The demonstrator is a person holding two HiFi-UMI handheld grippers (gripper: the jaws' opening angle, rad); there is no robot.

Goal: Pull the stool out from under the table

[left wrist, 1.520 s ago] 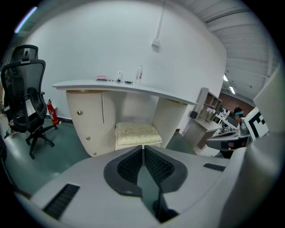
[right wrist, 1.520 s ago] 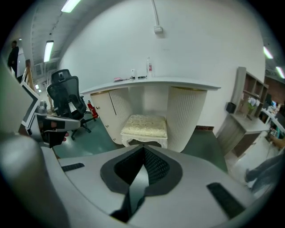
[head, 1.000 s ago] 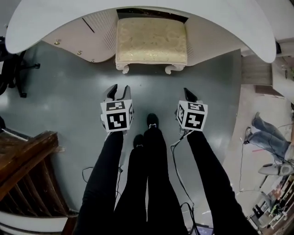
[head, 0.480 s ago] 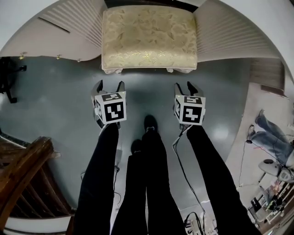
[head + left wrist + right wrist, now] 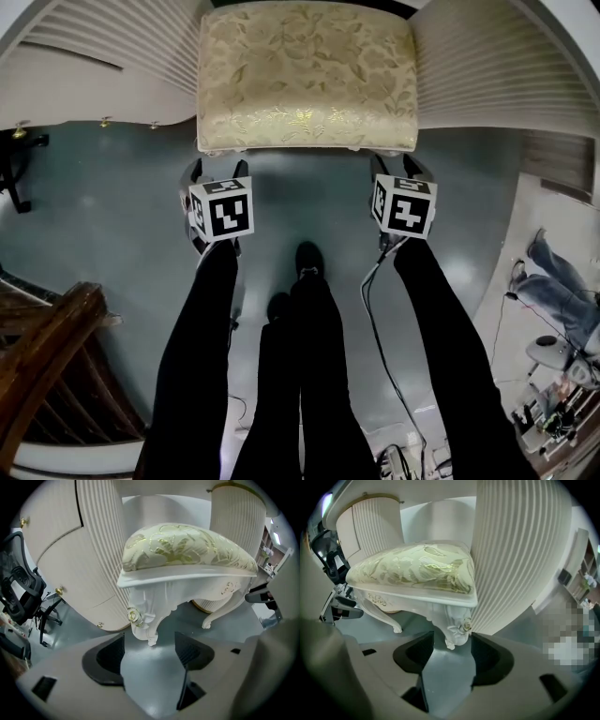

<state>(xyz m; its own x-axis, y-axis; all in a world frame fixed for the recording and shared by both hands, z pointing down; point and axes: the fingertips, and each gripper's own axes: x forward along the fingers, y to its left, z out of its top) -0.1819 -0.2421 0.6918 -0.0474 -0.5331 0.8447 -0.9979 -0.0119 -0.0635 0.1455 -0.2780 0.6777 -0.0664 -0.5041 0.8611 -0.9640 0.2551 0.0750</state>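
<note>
Cushioned stool (image 5: 307, 75), apparently partly under table (image 5: 487, 84)

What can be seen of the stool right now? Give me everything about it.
The stool has a rectangular cream cushion with a gold leaf pattern on a white carved frame. Its legs are curved, with a rosette on each front leg. It stands upright on the grey floor, set between the table's ribbed pedestals. Nothing touches it. The left gripper and right gripper have just been opening their jaws, and each has a front leg at its mouth, ungripped.
</note>
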